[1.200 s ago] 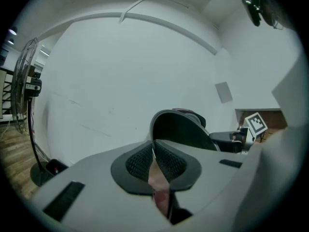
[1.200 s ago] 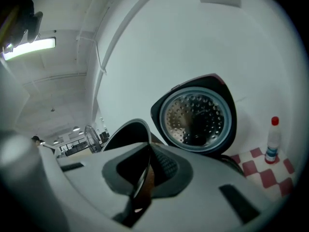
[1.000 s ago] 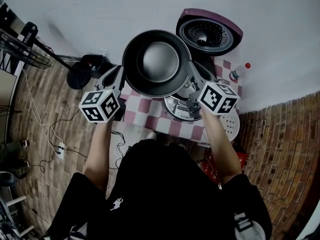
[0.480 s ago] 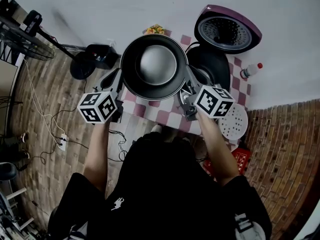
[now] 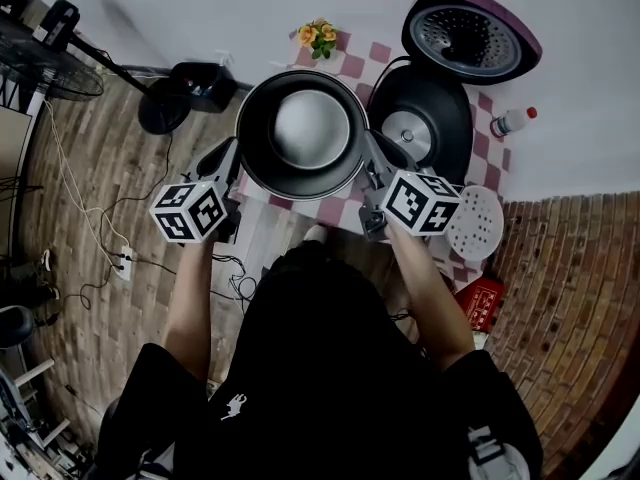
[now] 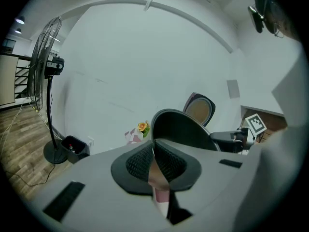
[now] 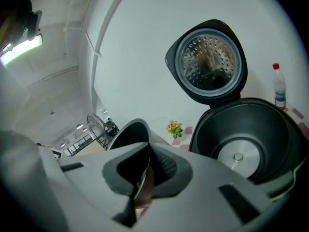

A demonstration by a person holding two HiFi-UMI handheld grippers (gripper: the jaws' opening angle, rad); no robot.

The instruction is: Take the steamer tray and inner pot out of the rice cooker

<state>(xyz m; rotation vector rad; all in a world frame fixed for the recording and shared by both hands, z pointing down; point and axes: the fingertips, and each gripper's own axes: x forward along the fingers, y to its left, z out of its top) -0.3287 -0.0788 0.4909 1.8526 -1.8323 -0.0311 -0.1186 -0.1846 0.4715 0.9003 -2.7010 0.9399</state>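
Left gripper (image 5: pixel 234 158) has its jaws pinched tight on the thin rim of the inner pot (image 5: pixel 305 133), on the side of the pot turned away from the rice cooker (image 5: pixel 442 96). The left gripper view shows the ribbed pads (image 6: pixel 140 161) pressed against the metal edge. The right gripper (image 5: pixel 372 158) is clamped the same way on the opposite rim, the side nearest the cooker, with the rim running between its pads (image 7: pixel 166 168). Held between the two, the pot hangs mouth up, clear of the cooker and just beside it, over the checked table (image 5: pixel 345 66). The cooker stands open, its lid (image 5: pixel 470 30) tipped back and the round heating plate (image 5: pixel 410 133) showing at the bottom. The steamer tray (image 5: pixel 475 223), a white perforated disc, lies flat on the table on the person's side of the cooker, apart from it. A small bunch of flowers (image 5: pixel 318 36) stands near the cooker past the pot. A bottle (image 5: pixel 515 120) stands on the cooker's other side.
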